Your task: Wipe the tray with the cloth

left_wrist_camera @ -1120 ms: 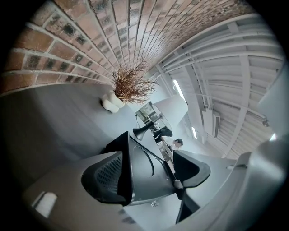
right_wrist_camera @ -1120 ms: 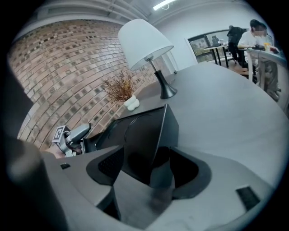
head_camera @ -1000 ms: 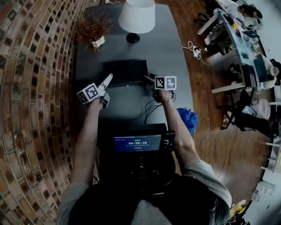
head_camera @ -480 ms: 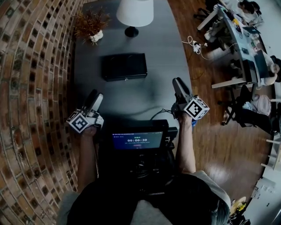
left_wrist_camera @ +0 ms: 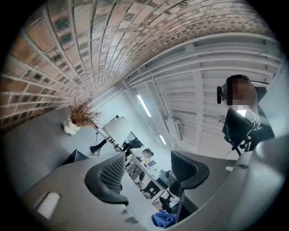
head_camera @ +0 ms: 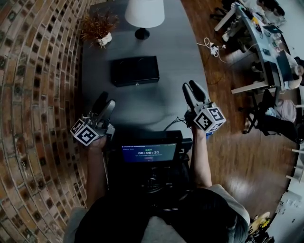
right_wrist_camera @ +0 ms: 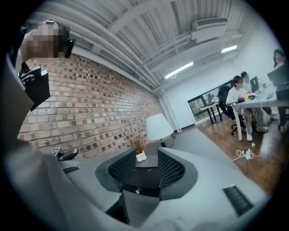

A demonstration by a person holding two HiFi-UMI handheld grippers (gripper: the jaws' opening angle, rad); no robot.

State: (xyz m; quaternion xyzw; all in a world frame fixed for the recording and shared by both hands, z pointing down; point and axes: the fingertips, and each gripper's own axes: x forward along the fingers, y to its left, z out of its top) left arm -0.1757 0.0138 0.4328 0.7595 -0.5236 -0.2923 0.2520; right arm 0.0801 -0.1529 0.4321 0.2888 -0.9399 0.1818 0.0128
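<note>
**Both grippers empty, tray alone on the table**

Head view: The black rectangular tray (head_camera: pixel 135 70) lies flat on the long grey table (head_camera: pixel 156 107), toward 12 o'clock from the person. A white-shaded table lamp (head_camera: pixel 145 13) stands at the tray's 12 o'clock and a dried brown plant in a white vase (head_camera: pixel 99 29) at its 11 o'clock. The left gripper (head_camera: pixel 105 103) hangs at the tray's 7 o'clock and the right gripper (head_camera: pixel 192 90) at its 4 o'clock, both well apart from it.

Left gripper view: The left gripper (left_wrist_camera: pixel 146 169) points across the room. Its jaws have just been closing, yet they stand wide apart with nothing between them. A corner of the tray (left_wrist_camera: pixel 74 156) shows at 9 o'clock of the jaws.

Right gripper view: The right gripper (right_wrist_camera: pixel 146 166) has just been closing too. Its jaws are partly closed with a clear gap and grip nothing. Far off, the tray (right_wrist_camera: pixel 143 178) shows through that gap.
</note>
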